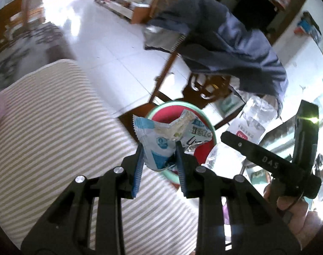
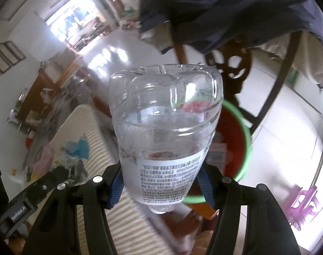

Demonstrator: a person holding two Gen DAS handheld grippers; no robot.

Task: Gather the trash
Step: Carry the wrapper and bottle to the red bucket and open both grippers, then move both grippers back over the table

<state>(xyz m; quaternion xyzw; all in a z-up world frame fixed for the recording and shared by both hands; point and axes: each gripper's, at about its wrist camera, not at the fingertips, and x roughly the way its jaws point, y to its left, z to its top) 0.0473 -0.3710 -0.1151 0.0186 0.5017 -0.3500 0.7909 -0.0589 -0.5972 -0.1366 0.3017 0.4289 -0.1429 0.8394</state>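
My left gripper [image 1: 159, 146] is shut on a crumpled blue-and-white snack wrapper [image 1: 161, 141], held just above the near rim of a red bin with a green rim [image 1: 211, 127]. My right gripper [image 2: 161, 176] is shut on a clear plastic bottle [image 2: 164, 116] with a white label, base pointing away from me, in front of the same bin [image 2: 244, 140]. The bottle [image 1: 253, 116] and right gripper also show at the right of the left wrist view. The wrapper [image 2: 76, 146] and left gripper show at the left of the right wrist view.
A beige striped cushion [image 1: 61, 127] lies below and to the left of both grippers. A dark wooden chair [image 1: 203, 87] draped with blue clothing [image 1: 231, 42] stands behind the bin. White tiled floor [image 1: 110, 48] stretches beyond. A purple stool [image 2: 303, 204] stands at the right.
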